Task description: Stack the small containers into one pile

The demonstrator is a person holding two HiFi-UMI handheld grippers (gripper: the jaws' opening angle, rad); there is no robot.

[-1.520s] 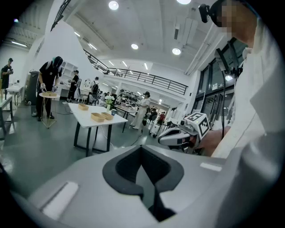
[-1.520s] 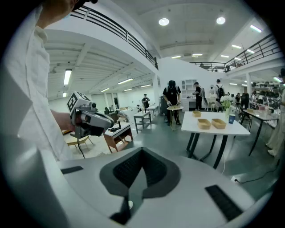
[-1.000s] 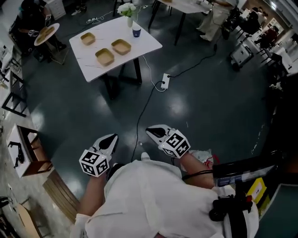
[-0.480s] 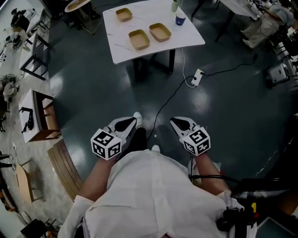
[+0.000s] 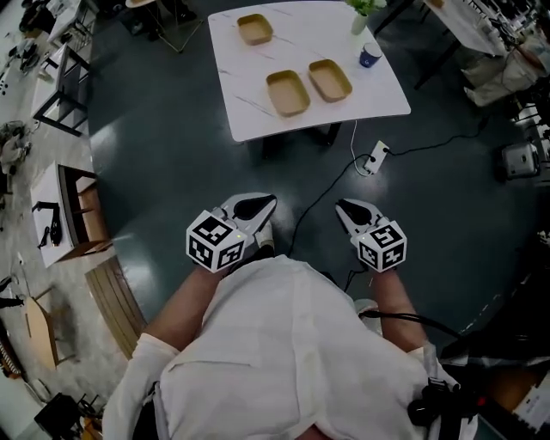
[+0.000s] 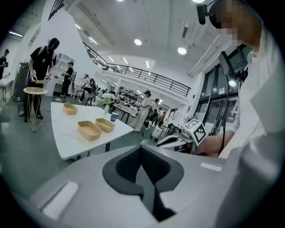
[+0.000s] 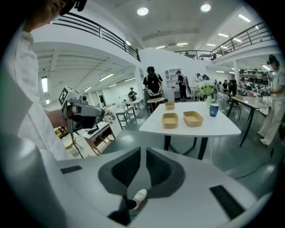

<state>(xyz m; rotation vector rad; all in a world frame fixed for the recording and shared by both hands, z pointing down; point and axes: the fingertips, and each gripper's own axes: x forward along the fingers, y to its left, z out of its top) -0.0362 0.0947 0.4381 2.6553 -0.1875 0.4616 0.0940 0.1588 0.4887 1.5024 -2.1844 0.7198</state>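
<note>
Only the head view shows a power strip (image 5: 375, 157) near the containers (image 5: 287, 92).

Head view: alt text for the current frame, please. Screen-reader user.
Looking steeply down, a person in a white shirt holds the left gripper and right gripper, both empty, over a dark floor. Ahead, a white table carries three separate tan containers, a blue cup and a vase.

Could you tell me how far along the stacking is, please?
Nothing is stacked yet: the three containers lie separate on the table. Nothing is in hand; the left gripper and right gripper are empty, short of the table. All the stacking remains.
</note>
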